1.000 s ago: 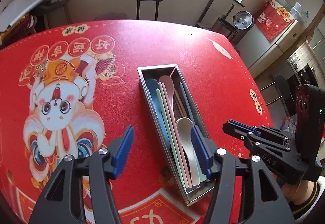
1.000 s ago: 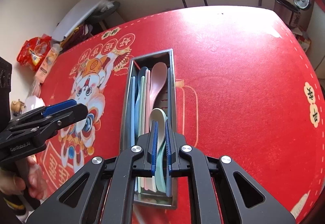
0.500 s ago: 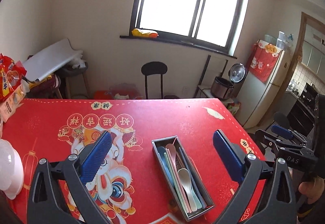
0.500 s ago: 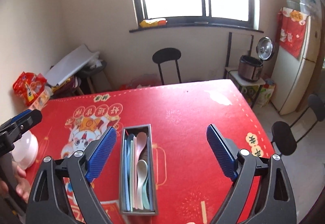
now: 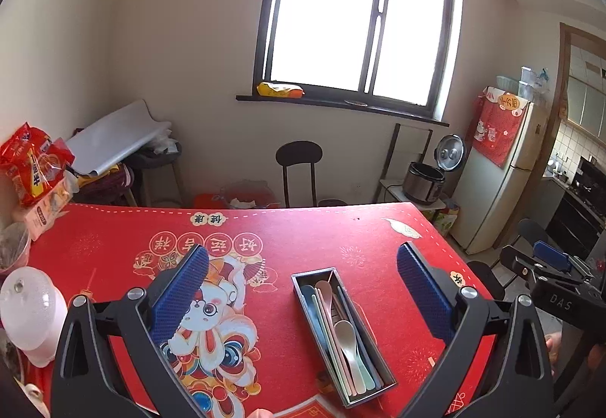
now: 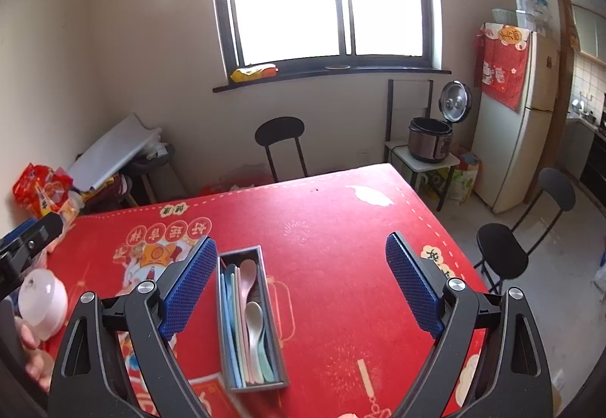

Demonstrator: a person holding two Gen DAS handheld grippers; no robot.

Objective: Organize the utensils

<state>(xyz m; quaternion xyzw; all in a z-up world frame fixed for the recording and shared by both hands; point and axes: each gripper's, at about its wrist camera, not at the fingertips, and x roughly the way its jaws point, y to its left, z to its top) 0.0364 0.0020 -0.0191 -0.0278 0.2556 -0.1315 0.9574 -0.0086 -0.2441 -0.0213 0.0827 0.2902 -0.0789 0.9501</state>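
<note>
Both tongs stand wide and hold nothing, raised well above the red surface. The metal tray lies low between the fingers of the right tongs, toward their left finger, its long axis running nearly straight ahead along them. From the left tongs the tray sits ahead and right of centre, its axis angled across their line. Inside lie the pastel utensils: a pink spoon, a pale green spoon and flat handles side by side. No loose utensil shows on the surface, so the sorting looks finished; the right tongs seem better aligned.
</note>
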